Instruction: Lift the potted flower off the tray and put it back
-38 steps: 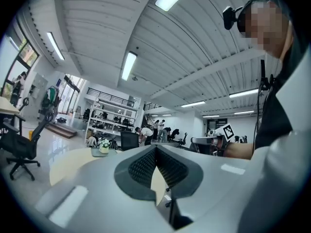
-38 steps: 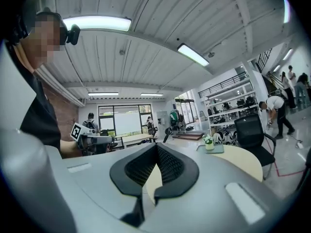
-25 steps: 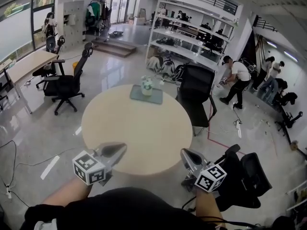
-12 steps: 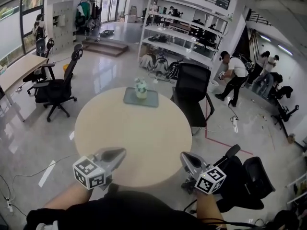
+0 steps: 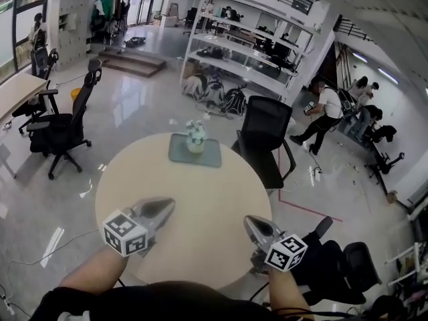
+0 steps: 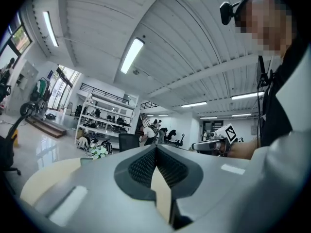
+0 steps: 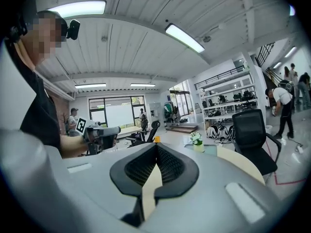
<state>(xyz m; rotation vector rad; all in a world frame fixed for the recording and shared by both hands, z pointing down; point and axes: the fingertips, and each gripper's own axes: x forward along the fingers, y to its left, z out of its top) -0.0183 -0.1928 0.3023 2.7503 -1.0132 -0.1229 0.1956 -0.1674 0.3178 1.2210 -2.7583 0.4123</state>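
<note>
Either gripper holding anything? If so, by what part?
Nothing held. Left gripper and right gripper are both shut and empty; the potted flower sits on its tray, untouched.

My head camera looks steeply down on the surface [image 5: 200, 179], while my left tool [image 5: 168, 204] and right tool [image 5: 248, 220] cameras skim low across it, all sharing the distant potted flower [image 5: 195, 134].

A glossy grey floor [image 5: 134, 105] carries a white shelving rack [image 5: 247, 52] and black office chairs [image 5: 264, 136].

Bright, even light from ceiling tubes [image 6: 132, 55] w/ glare on floor [image 5: 137, 109]; heavy fisheye warp at edges.
</note>
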